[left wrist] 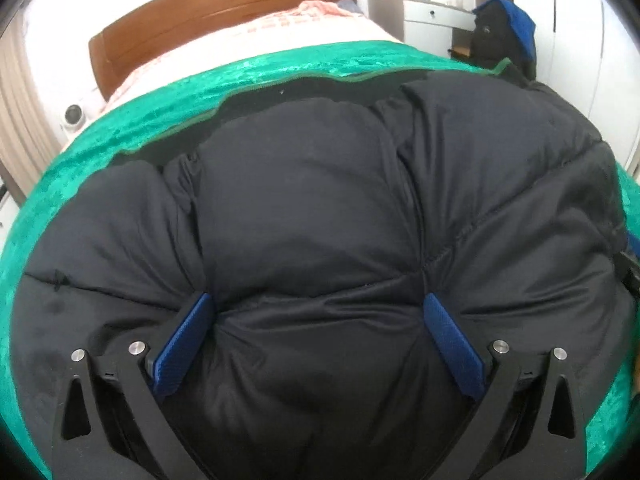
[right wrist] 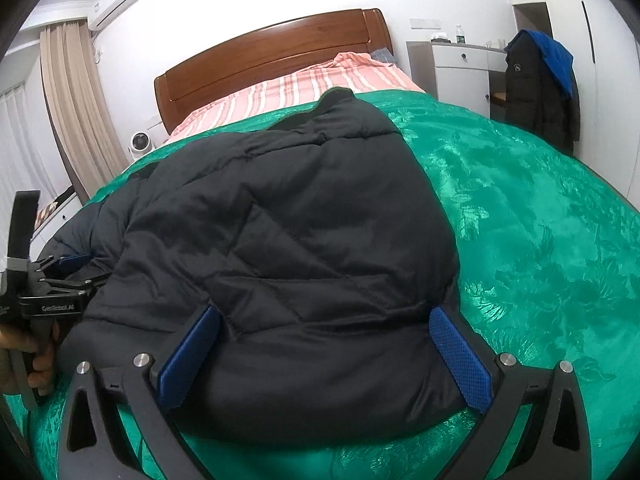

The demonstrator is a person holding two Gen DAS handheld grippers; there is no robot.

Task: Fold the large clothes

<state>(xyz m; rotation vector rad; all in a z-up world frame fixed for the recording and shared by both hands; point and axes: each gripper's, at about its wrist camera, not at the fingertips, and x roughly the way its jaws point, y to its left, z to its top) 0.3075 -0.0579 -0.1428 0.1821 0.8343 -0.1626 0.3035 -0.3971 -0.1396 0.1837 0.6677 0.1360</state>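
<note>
Both wrist views face headboard (left wrist: 224, 12); left sits close over black jacket (left wrist: 312, 208), right farther back.

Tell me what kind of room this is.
Most likely a bedroom: a bed with a wooden headboard and striped sheet, a window curtain, and a wall air conditioner.

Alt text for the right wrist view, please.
Open right gripper straddles the near edge of a black puffer jacket lying on a green bedspread. The left gripper is at far left; a wooden headboard stands behind.
</note>
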